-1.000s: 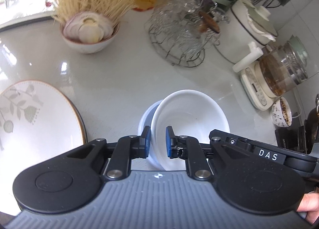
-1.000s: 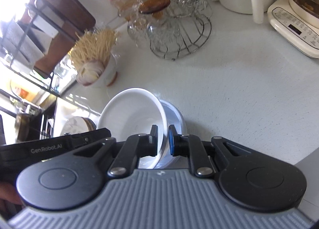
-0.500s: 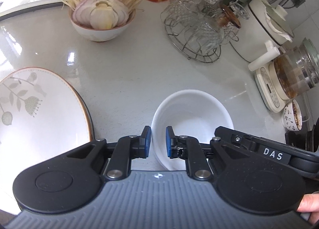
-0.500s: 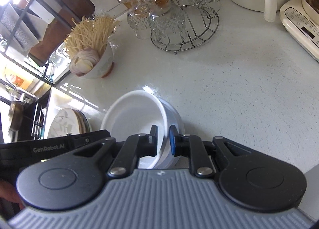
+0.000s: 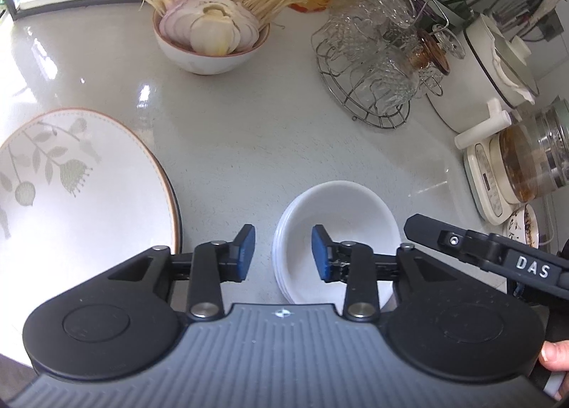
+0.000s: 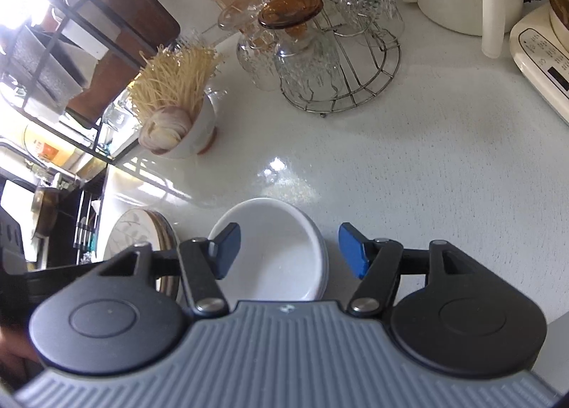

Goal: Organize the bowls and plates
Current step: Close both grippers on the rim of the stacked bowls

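Resting on a pale speckled counter (image 5: 249, 145), a nested stack of glossy white bowls (image 5: 341, 216) sits just ahead of both tools, round and smooth, with thin stacked rims showing along its left side. The left hand-held gripper (image 5: 283, 253) is released, its blue pads spread apart: one pad hangs over the bowl's inside, the other over bare counter to the left, straddling the near rim without pinching it. The right hand-held gripper (image 6: 290, 253) is also released and spread wider, with one pad over the inside of the bowls (image 6: 274, 248) and the other outside the right rim.

Just left of the bowls, a stack of flat round plates (image 5: 78, 187) lies near the counter's left edge; the top one is white with a grey leaf pattern and a thin orange rim. A strip of bare counter separates plates and bowls.

Farther back stands a ceramic bowl of sliced onion and dry noodles (image 5: 209, 31). To its right, a wire rack (image 5: 370, 81) holds upturned cut-glass cups. Open, shiny counter stretches between these and the bowls.
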